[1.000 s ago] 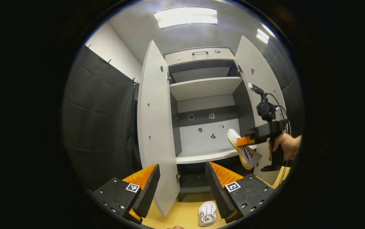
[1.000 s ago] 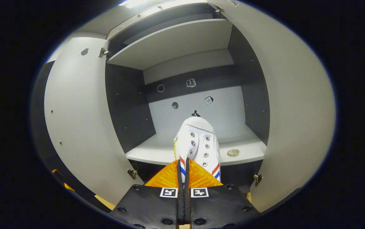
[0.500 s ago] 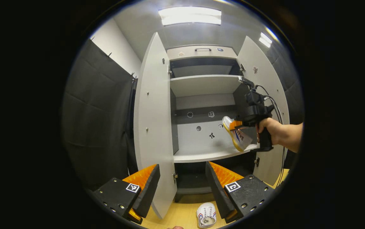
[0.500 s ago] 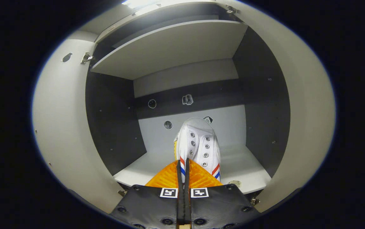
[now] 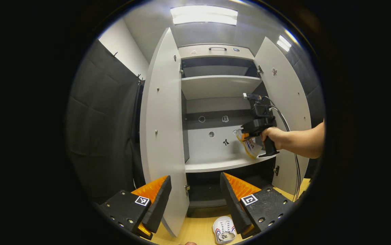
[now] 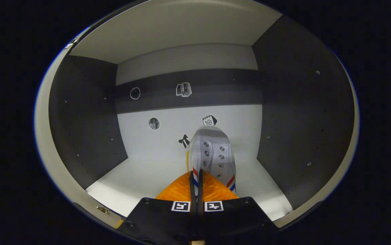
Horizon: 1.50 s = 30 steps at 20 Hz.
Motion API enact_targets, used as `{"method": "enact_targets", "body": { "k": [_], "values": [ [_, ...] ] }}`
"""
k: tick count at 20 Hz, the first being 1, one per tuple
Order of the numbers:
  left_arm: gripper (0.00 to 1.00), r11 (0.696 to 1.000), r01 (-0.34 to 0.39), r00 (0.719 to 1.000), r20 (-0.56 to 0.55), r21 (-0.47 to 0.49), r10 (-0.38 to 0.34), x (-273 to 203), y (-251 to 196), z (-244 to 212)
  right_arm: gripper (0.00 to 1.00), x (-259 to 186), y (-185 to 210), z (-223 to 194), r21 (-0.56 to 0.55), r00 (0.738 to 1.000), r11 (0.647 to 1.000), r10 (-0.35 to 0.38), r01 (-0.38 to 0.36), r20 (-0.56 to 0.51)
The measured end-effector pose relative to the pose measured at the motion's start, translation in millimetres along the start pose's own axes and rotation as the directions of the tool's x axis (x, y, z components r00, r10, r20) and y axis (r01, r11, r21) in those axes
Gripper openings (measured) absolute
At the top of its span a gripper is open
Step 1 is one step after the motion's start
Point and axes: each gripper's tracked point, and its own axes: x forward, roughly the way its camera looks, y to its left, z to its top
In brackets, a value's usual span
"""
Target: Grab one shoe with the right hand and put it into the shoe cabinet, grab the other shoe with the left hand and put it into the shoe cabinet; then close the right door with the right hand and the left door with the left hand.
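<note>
A white shoe [image 6: 212, 153] with red and blue stripes is pinched at its heel by my right gripper [image 6: 196, 175], toe pointing at the cabinet's back wall. In the left gripper view that shoe [image 5: 251, 149] hangs tilted just above the right end of the middle shelf [image 5: 212, 165], inside the open shoe cabinet, with the right gripper [image 5: 246, 135] shut on it and held by a hand. The other white shoe [image 5: 223, 230] lies on the floor below the cabinet. My left gripper [image 5: 195, 179] is open and holds nothing, low in front of the cabinet.
Both cabinet doors stand wide open: the left door [image 5: 163, 136] and the right door [image 5: 284, 102]. An upper shelf [image 5: 219, 85] and a drawer with a handle [image 5: 216, 51] lie above. A forearm [image 5: 301, 141] crosses in from the right. Black cloth wall [image 5: 103, 129] hangs at left.
The right gripper carried the shoe forward and down, from in front of the cabinet to inside it over the middle shelf. The left gripper stayed open and nearly still.
</note>
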Motion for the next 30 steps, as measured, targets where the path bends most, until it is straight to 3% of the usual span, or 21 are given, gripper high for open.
{"method": "enact_targets", "body": {
  "k": [7,10,12,15,22,30],
  "values": [
    [0.78,1.000,0.009,1.000,-0.017,0.005,-0.009,6.7,3.6,-5.3,0.05,35.4,-10.0,-20.2,-0.008,0.994,0.997,-0.081,0.080,-0.078],
    [0.78,1.000,0.017,0.999,-0.032,0.010,-0.017,10.7,3.8,-11.2,0.12,34.2,-2.0,-20.9,-0.019,0.996,0.998,-0.055,0.054,-0.068],
    [0.78,1.000,0.026,0.998,-0.052,0.005,-0.026,12.7,1.4,-17.0,0.27,24.7,-2.1,-10.2,-0.064,0.998,0.996,-0.067,0.065,-0.016],
    [0.78,0.999,0.034,0.997,-0.074,0.005,-0.033,17.2,-0.6,-24.7,0.97,8.9,-1.5,9.6,-0.071,0.994,0.995,-0.060,0.066,0.089],
    [0.78,0.998,0.067,0.993,-0.094,0.002,-0.067,29.8,-10.6,-34.3,0.99,-90.0,-7.1,29.6,-0.110,0.965,0.992,-0.033,0.064,0.259],
    [0.78,0.988,0.154,0.978,-0.147,0.011,-0.150,49.5,-35.8,-61.2,0.99,-177.4,-12.9,7.1,-0.127,0.949,0.991,0.006,0.036,0.315]
  ]
}}
